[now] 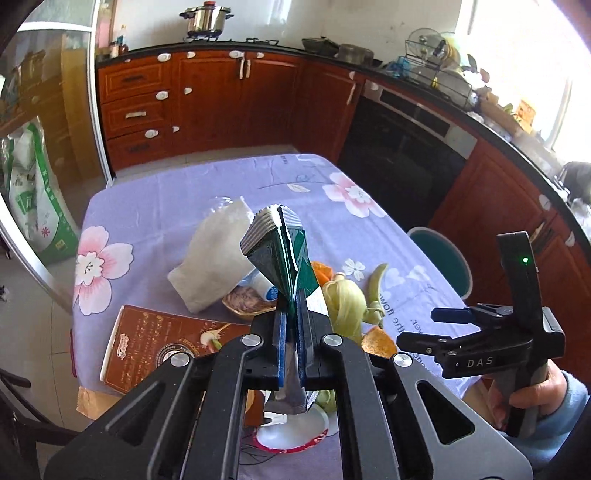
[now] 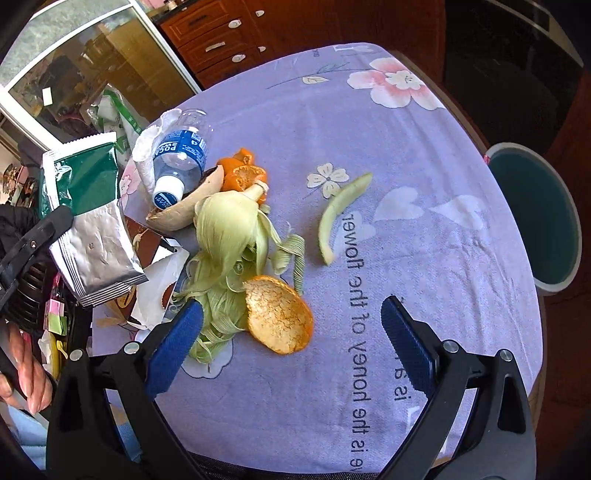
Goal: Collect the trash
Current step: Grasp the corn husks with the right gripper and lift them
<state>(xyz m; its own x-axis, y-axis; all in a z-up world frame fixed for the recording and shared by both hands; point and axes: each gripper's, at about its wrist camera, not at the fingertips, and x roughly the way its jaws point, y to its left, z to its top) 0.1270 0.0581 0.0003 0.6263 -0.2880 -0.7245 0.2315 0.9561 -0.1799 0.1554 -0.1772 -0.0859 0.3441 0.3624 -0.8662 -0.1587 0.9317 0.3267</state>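
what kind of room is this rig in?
Almost certainly a home kitchen: wooden cabinets under a counter with a steel pot on a hob, a built-in oven, and a dish rack.

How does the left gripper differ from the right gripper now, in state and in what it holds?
The left gripper is shut on the green and silver foil packet, while the right gripper stands open and holds nothing. The left gripper carries its packet clear of the tablecloth; the right gripper hangs over the orange peel and corn husks, touching neither. Both have blue pads on black fingers.
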